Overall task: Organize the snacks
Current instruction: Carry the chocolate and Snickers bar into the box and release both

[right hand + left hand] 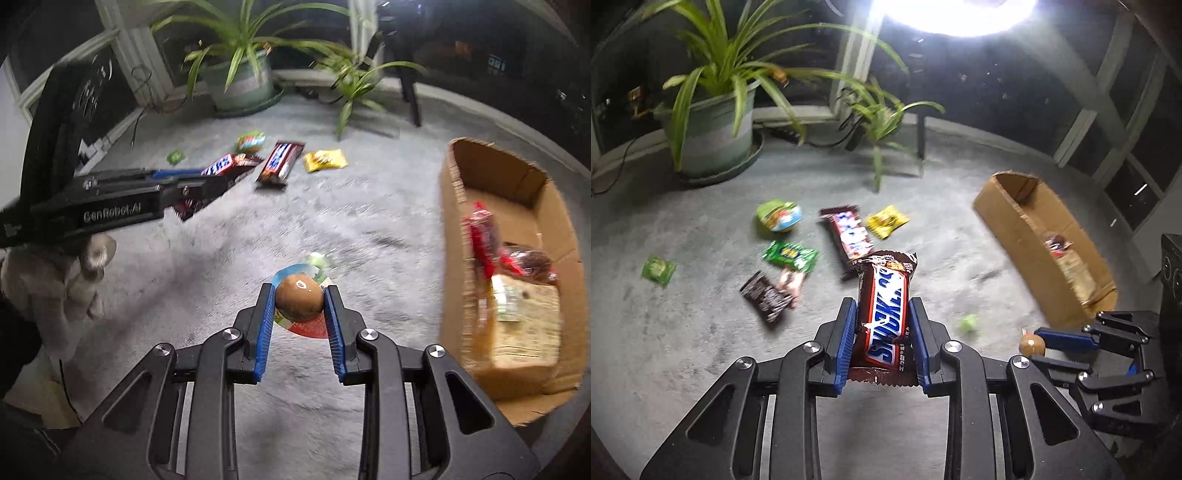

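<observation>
My left gripper [882, 306] is shut on a Snickers bar [886, 306] and holds it above the grey carpet. My right gripper [300, 295] is shut on a brown egg-shaped snack [299, 301] in a clear pack, left of the cardboard box [458, 192]. The box [1008, 218] holds several snacks [524, 314]. The right gripper also shows at the right in the left wrist view [1032, 345]. On the carpet lie a second Snickers bar [849, 236], a yellow packet [886, 221], a green packet [790, 254], a dark bar [766, 297] and a round green snack [779, 216].
A large potted plant [716, 122] and a small plant [879, 122] stand at the back by the windows. A small green packet [657, 271] lies far left. A small green candy [968, 324] lies near the box. A black speaker [1171, 266] stands right.
</observation>
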### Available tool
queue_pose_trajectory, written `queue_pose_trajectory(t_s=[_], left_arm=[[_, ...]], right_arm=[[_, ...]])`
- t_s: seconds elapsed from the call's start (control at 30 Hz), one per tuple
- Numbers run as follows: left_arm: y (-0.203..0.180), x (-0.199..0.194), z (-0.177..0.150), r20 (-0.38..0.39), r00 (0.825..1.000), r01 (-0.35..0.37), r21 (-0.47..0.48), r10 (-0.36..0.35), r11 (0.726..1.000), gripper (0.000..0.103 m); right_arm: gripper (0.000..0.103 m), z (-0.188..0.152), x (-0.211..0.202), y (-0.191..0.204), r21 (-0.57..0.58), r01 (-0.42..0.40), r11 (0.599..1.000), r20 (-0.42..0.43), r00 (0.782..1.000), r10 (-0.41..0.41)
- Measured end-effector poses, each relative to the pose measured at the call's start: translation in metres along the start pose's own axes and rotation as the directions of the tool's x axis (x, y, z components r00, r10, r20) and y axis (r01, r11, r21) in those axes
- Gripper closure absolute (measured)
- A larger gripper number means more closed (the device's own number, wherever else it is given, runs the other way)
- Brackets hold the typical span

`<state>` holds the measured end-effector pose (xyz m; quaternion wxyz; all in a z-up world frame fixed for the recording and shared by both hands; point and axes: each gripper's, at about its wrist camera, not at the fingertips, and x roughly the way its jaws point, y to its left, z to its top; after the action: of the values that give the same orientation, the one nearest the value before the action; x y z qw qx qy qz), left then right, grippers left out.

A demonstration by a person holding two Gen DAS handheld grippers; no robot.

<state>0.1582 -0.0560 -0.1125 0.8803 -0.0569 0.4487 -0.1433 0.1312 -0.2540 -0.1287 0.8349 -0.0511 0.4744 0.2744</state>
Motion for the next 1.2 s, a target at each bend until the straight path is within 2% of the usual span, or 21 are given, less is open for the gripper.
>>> queue_pose_trajectory(t_s=[0.3,0.47,0.7,0.9,1.2], left_arm=[[-0.049,-0.001,0.012,0.023,0.996,0.088,0.031,-0.088,0.996,0.076],[-0.087,0.003,0.014,0.025,0.988,0.149,0.059,-0.150,0.987,0.076],[-0.145,0.017,0.017,0.009,0.974,0.222,0.108,-0.225,0.969,0.076],[-0.181,0.034,0.019,-0.011,0.970,0.243,0.148,-0.244,0.959,0.076],[-0.207,0.059,0.019,-0.050,0.968,0.251,0.162,-0.246,0.954,0.076]], right_arm=[[0.075,0.001,-0.056,-0.062,0.100,0.084,0.991,0.080,0.992,-0.092],[0.075,-0.009,-0.076,-0.105,0.168,0.139,0.976,0.085,0.984,-0.155],[0.075,-0.029,-0.092,-0.152,0.242,0.179,0.954,0.077,0.976,-0.203],[0.075,-0.038,-0.091,-0.175,0.267,0.203,0.942,0.058,0.972,-0.226],[0.074,-0.044,-0.086,-0.188,0.273,0.210,0.939,0.033,0.973,-0.228]])
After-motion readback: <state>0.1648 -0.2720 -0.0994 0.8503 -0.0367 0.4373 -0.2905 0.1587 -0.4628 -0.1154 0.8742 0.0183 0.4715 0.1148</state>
